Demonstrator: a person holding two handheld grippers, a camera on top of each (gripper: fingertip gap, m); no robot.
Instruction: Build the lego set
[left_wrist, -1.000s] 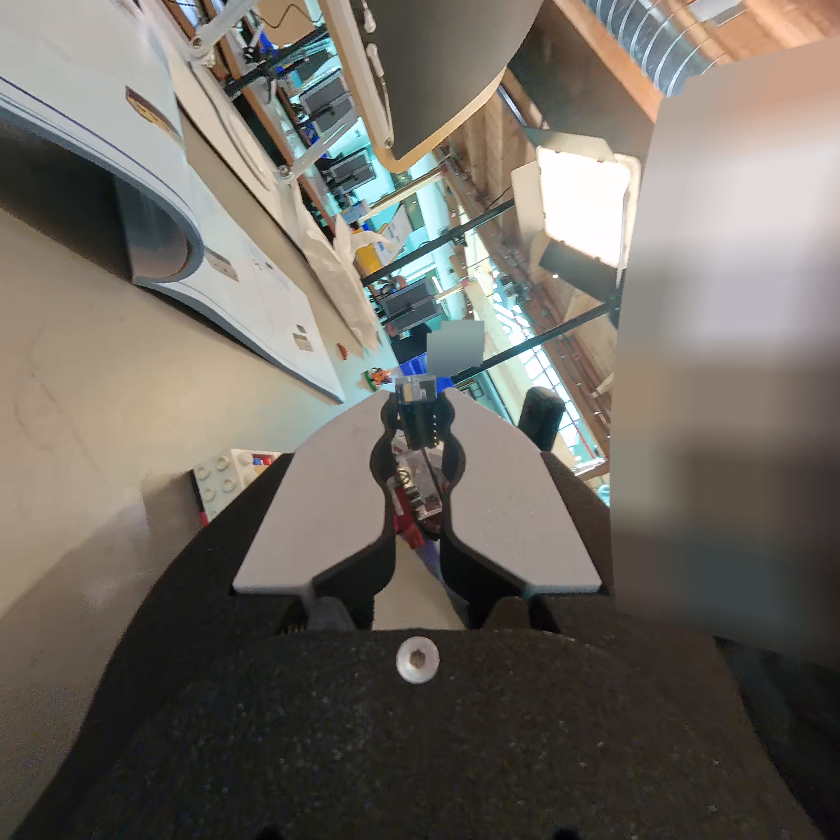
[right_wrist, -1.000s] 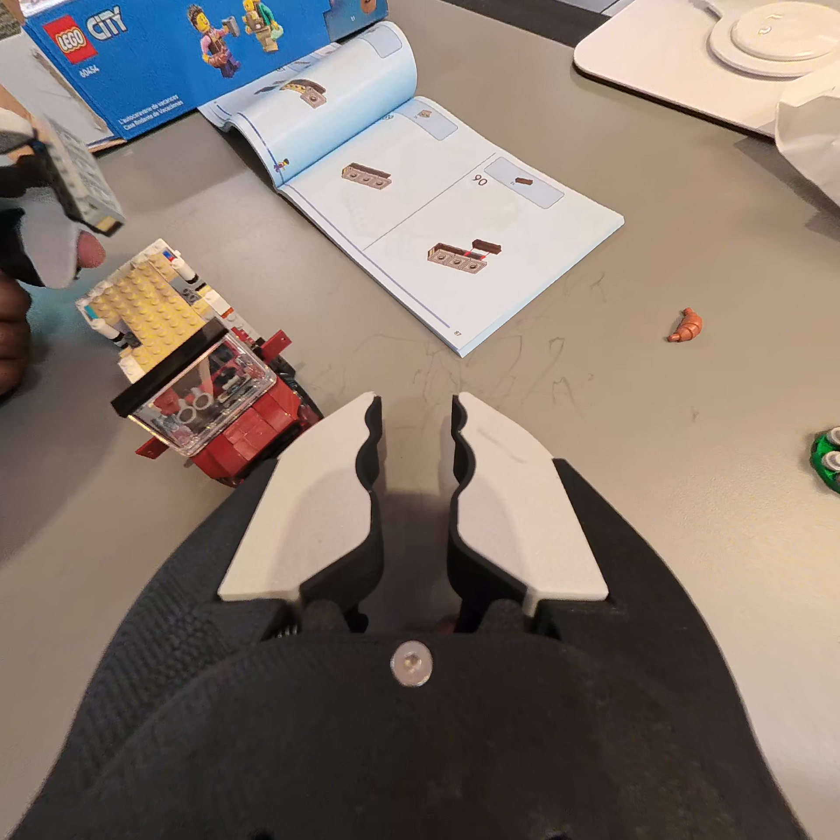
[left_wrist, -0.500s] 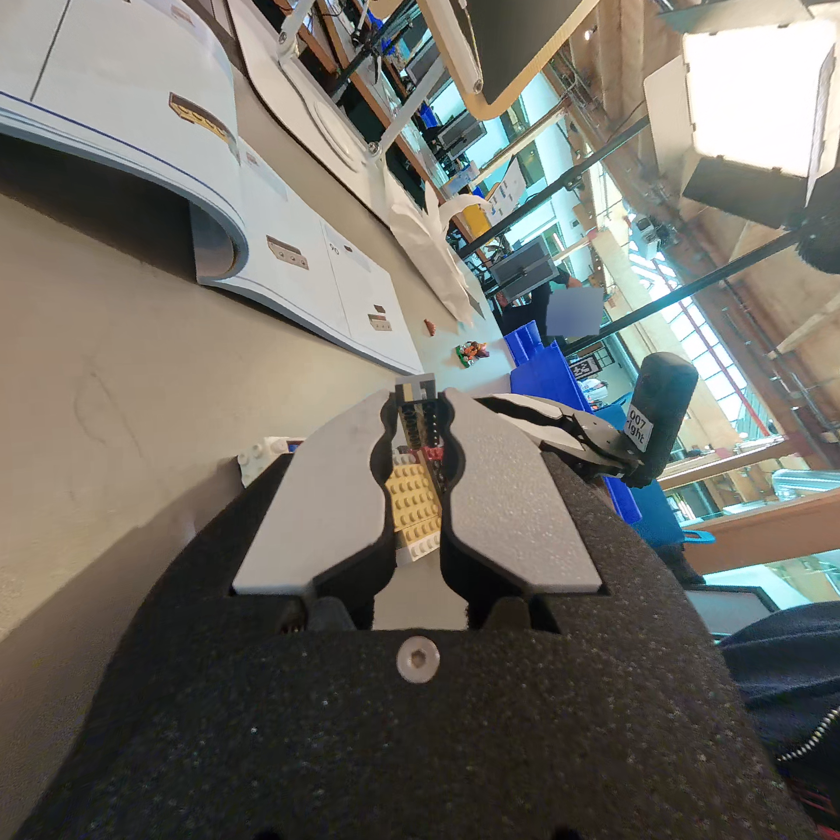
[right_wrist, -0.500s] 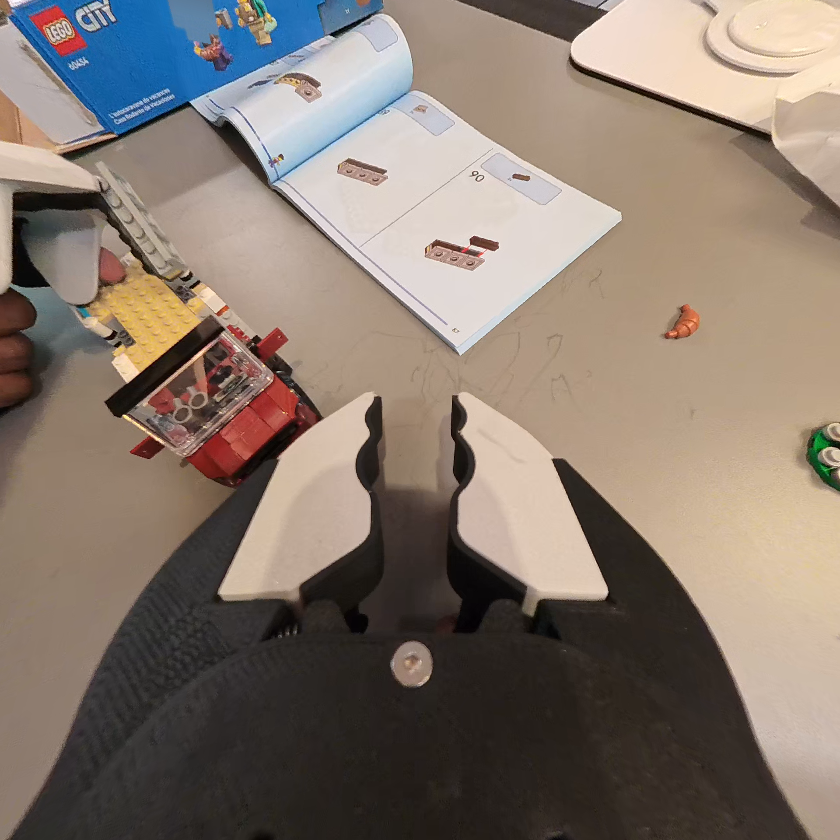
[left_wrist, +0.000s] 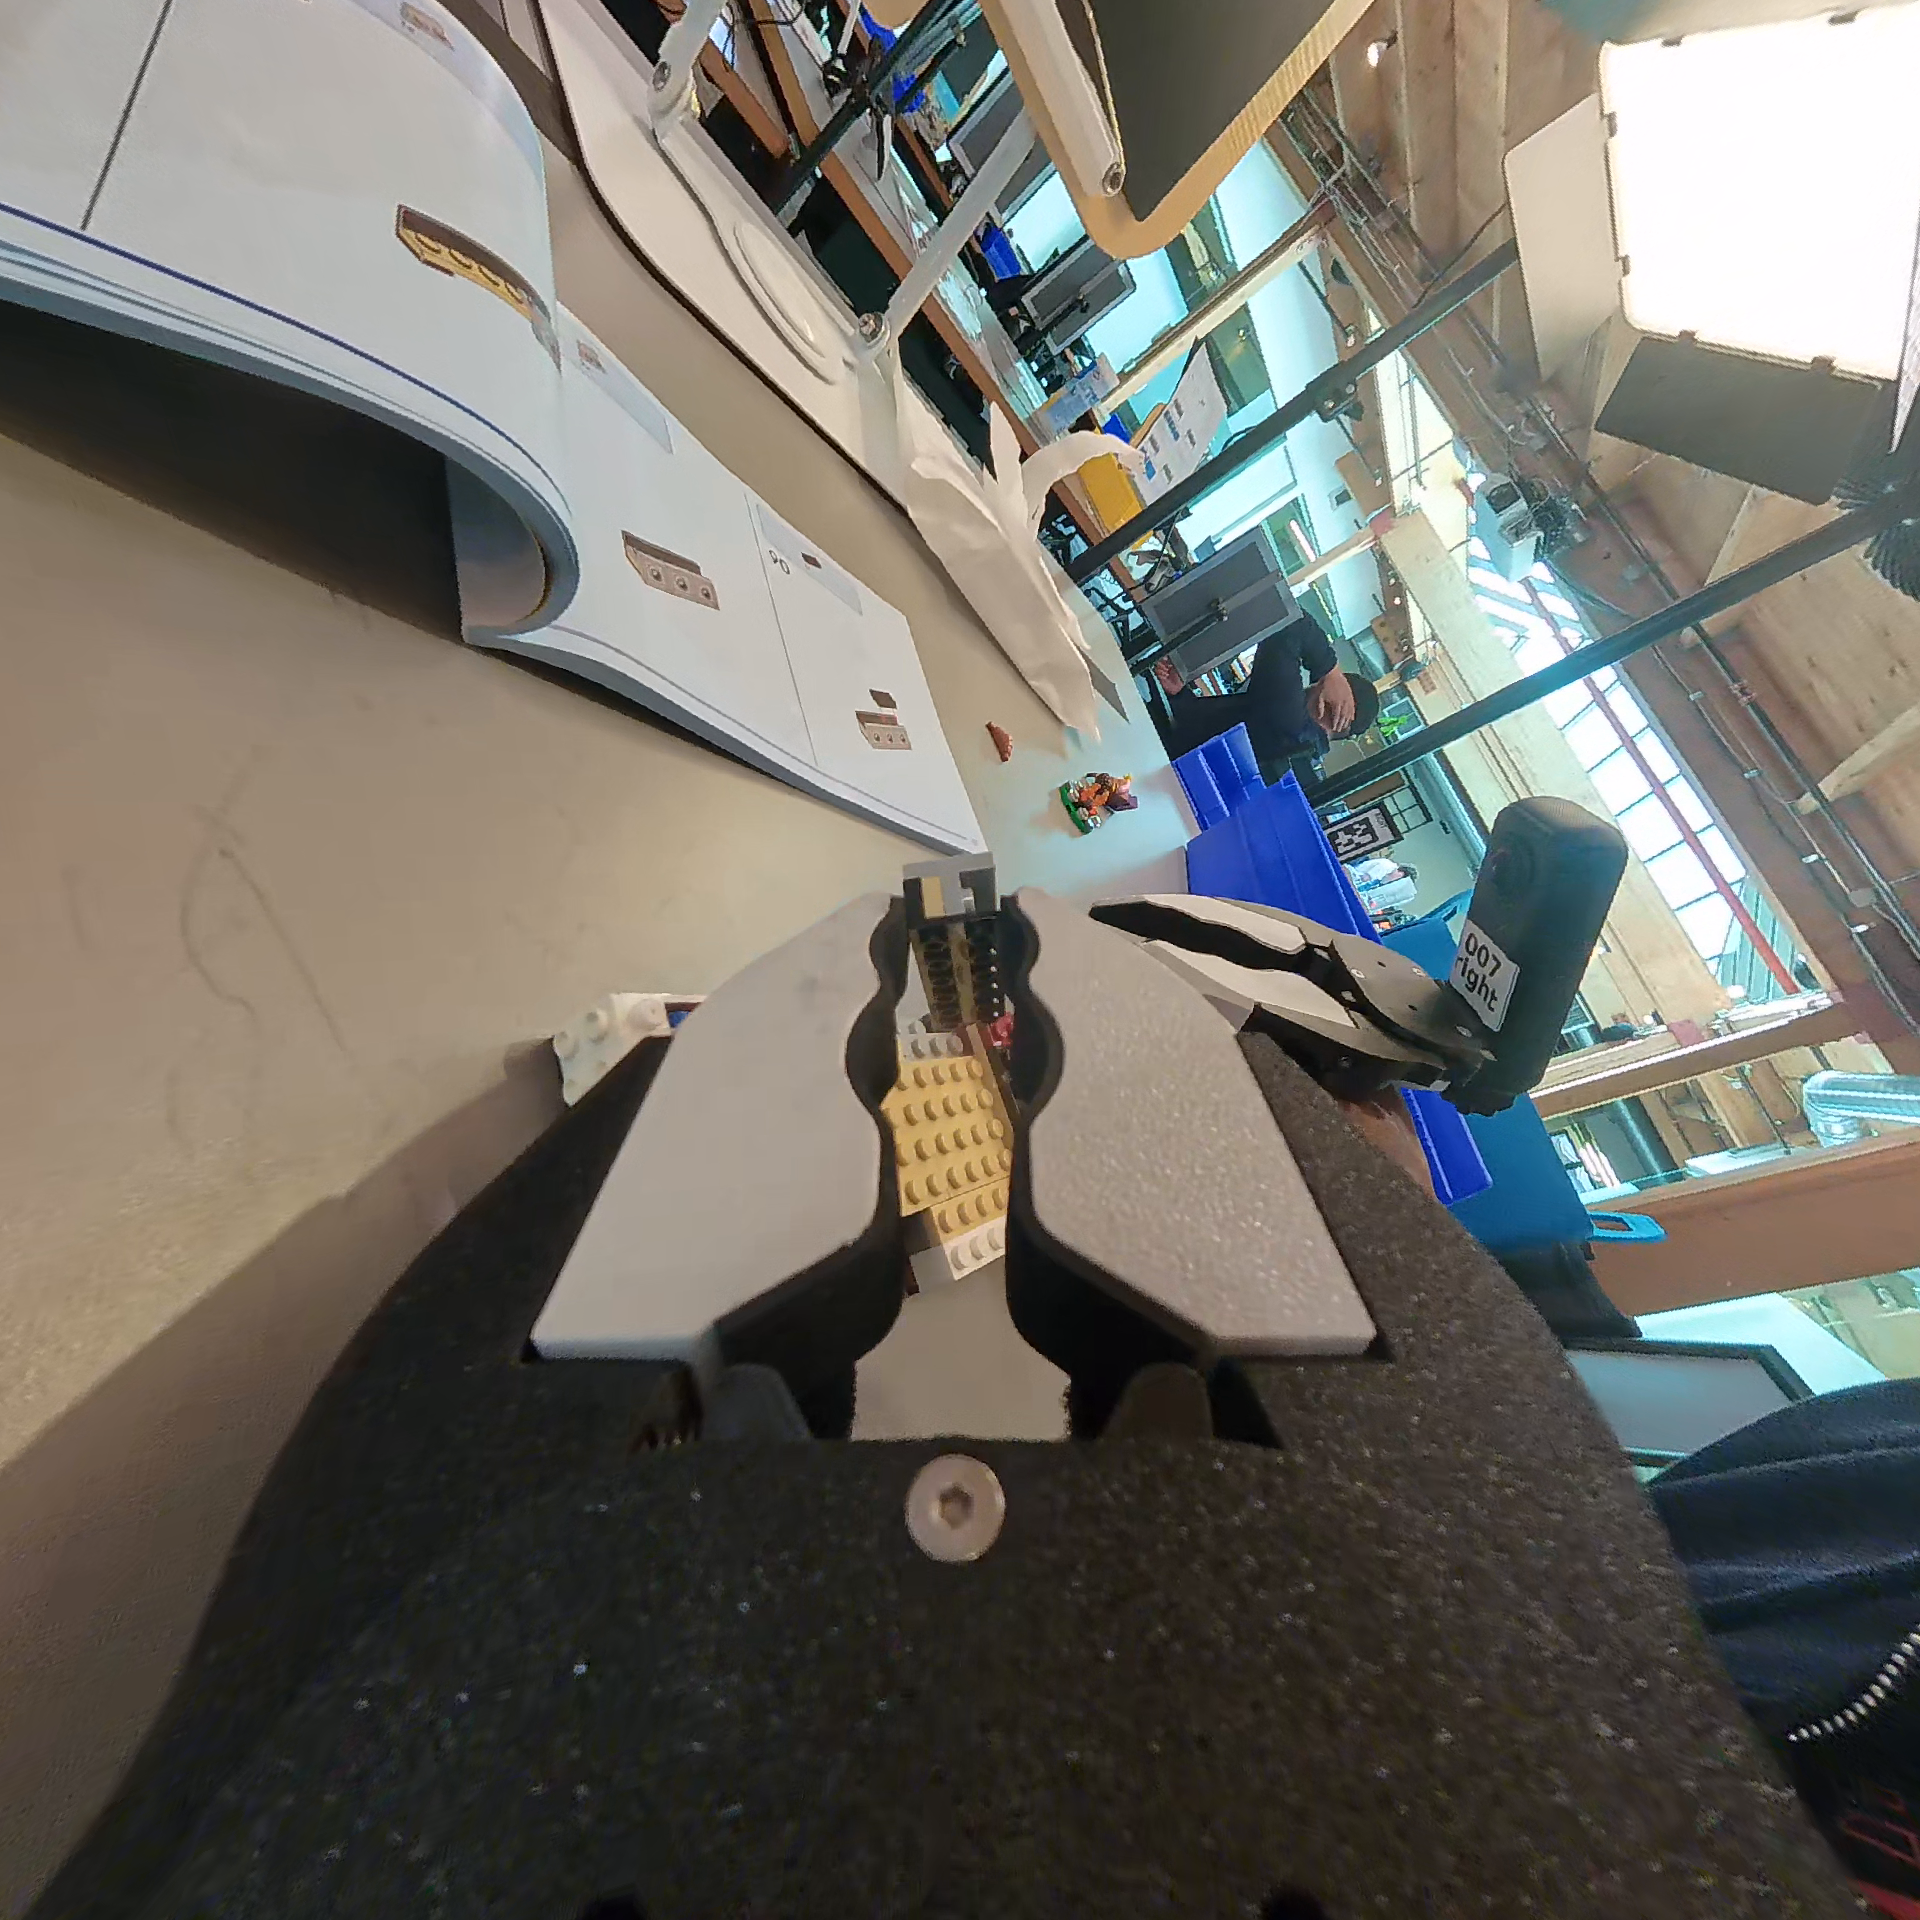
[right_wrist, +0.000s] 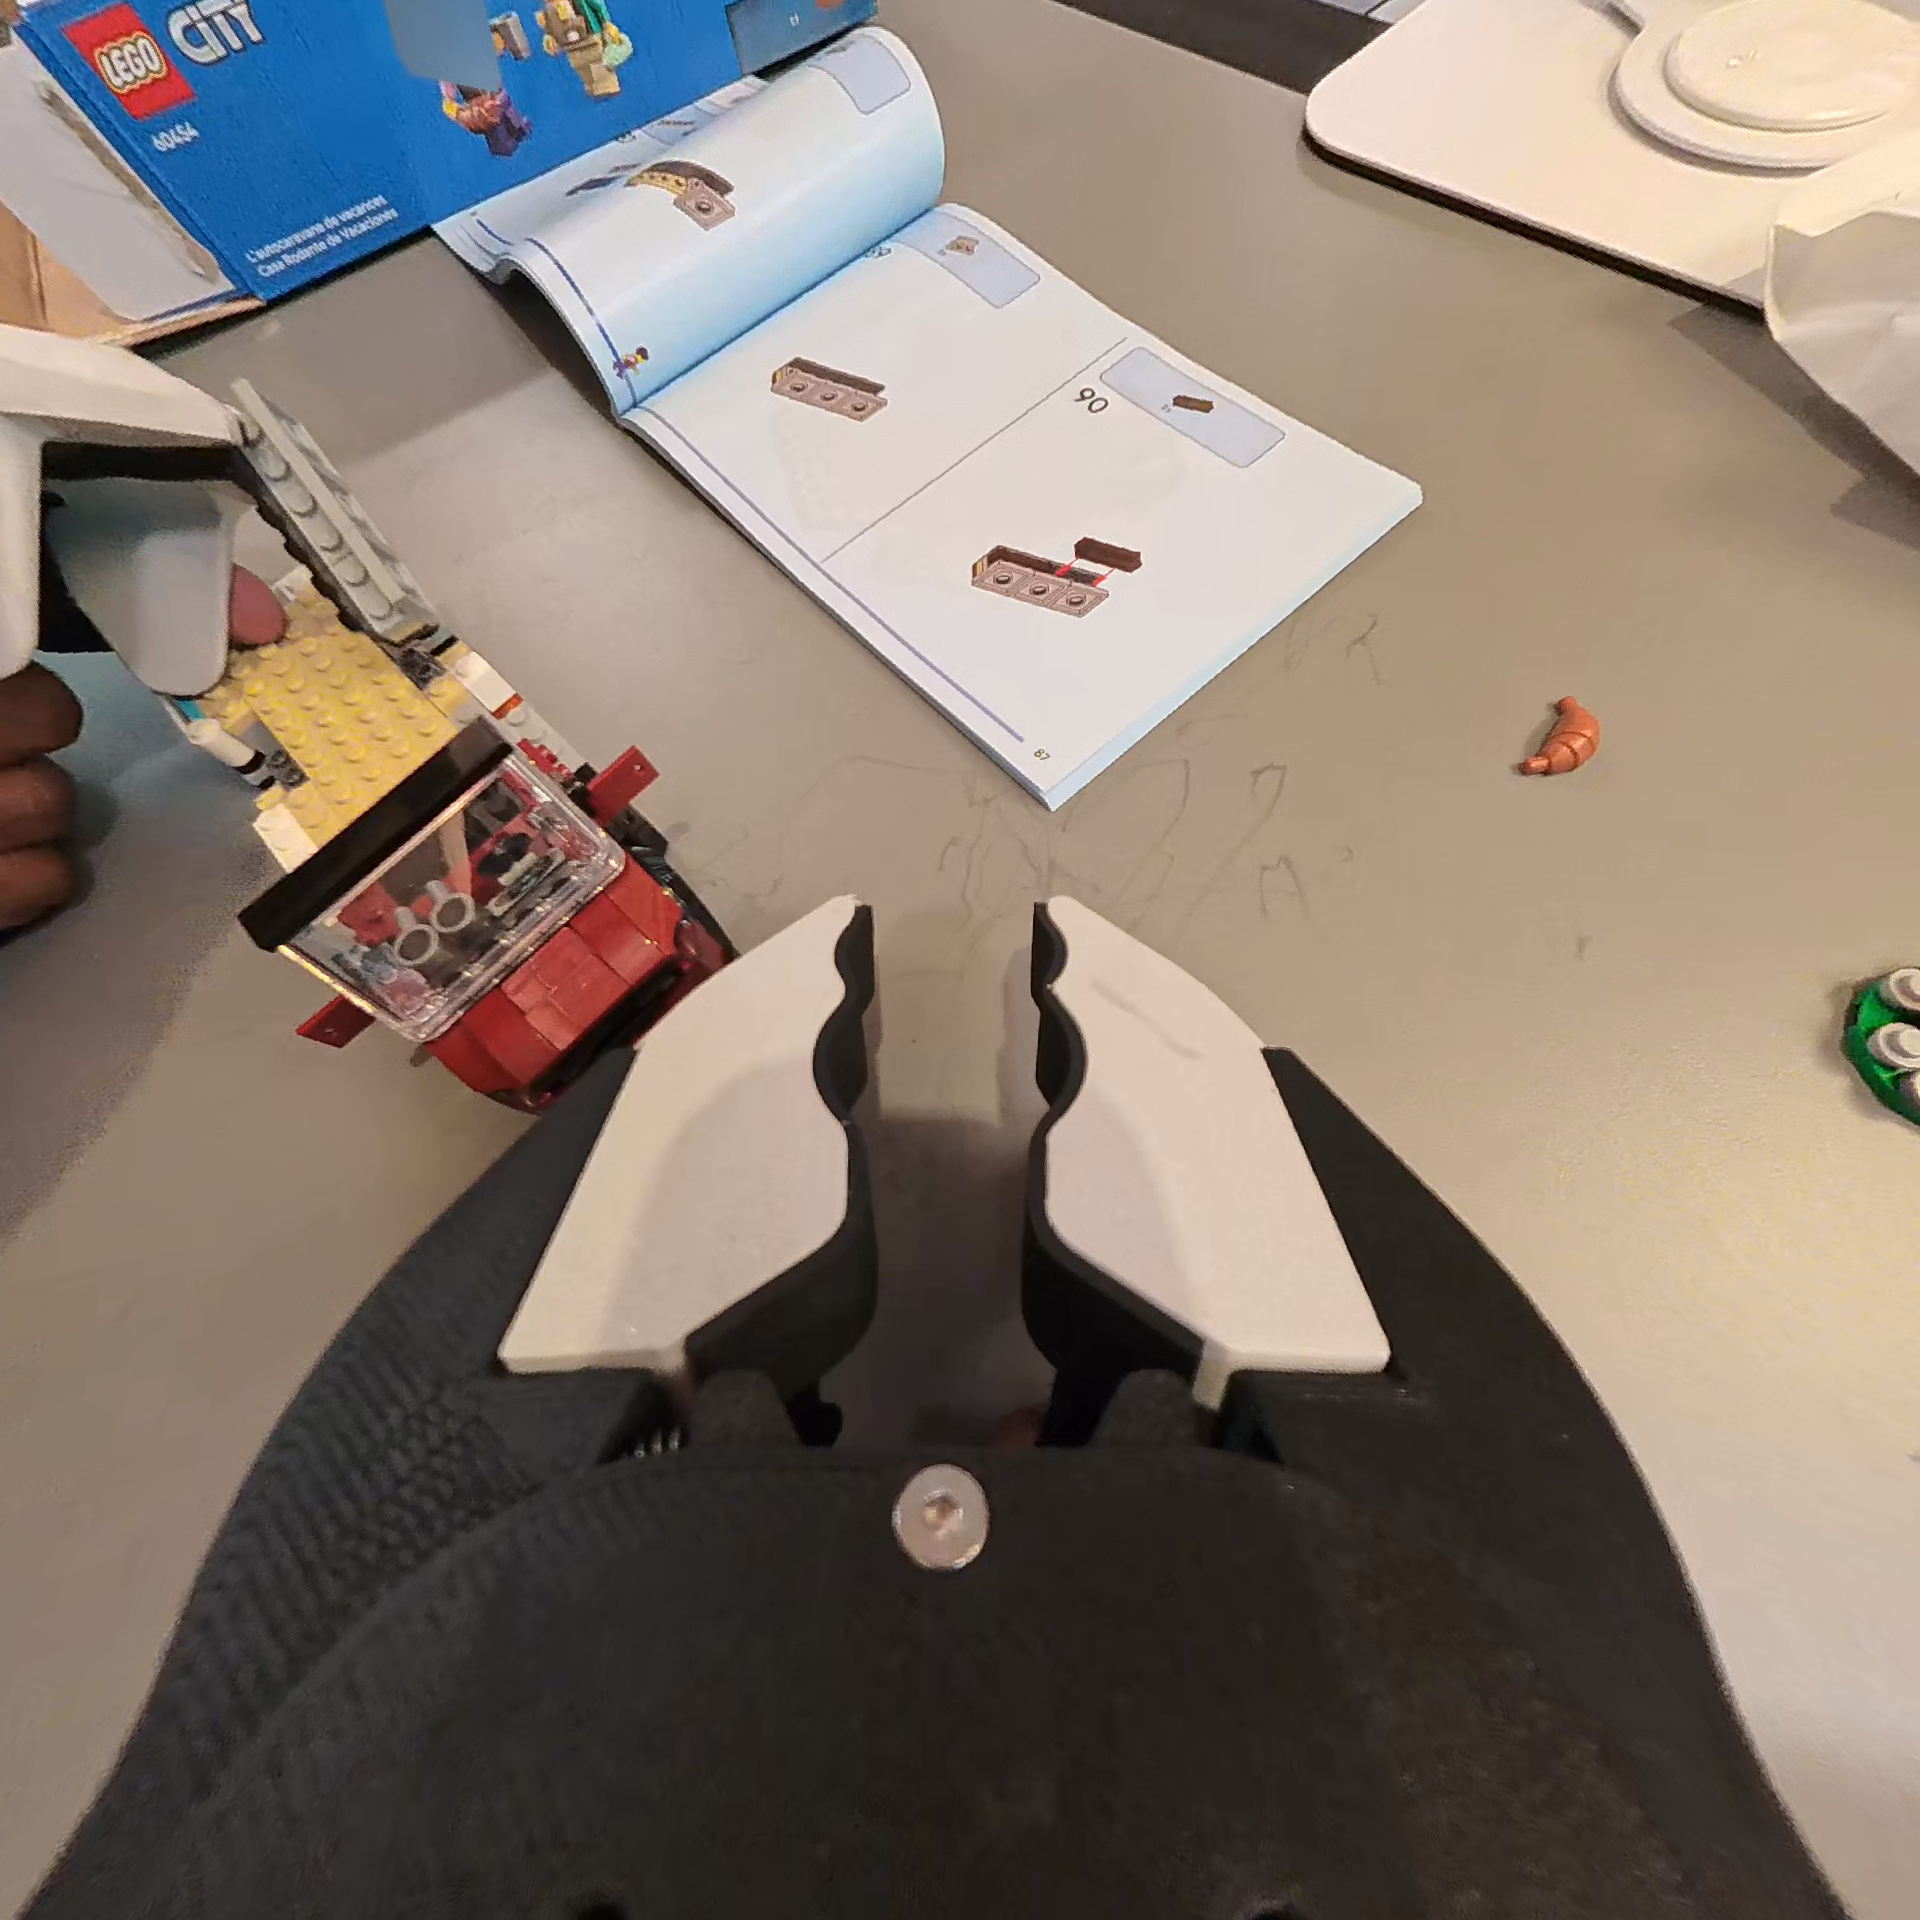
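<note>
A grey studded plate (left_wrist: 951, 935) is being gripped edge-on by the left claw (left_wrist: 954, 914), with both pads being pressed against its sides near the fingertips, so that the fingers are being kept only narrowly apart. In the right wrist view the same plate (right_wrist: 322, 520) is being held tilted, its lower end being brought against the back of the yellow studded roof (right_wrist: 332, 707) of a toy truck (right_wrist: 457, 883), which is standing on the grey bench (right_wrist: 1351, 935). The right claw (right_wrist: 948, 925) is being held partly open with nothing between its pads, only bare bench being seen through the gap. The truck's red cab and clear windscreen are being kept just beside its left finger (right_wrist: 727, 1091), with no contact being made. An open instruction booklet (right_wrist: 987, 468) is lying beyond the right claw, and a blue box (right_wrist: 364, 114) is lying behind that. A small brown toy croissant (right_wrist: 1564, 738) and a green studded piece (right_wrist: 1886, 1039) are lying well apart to the right, the latter at the edge of the view.
</note>
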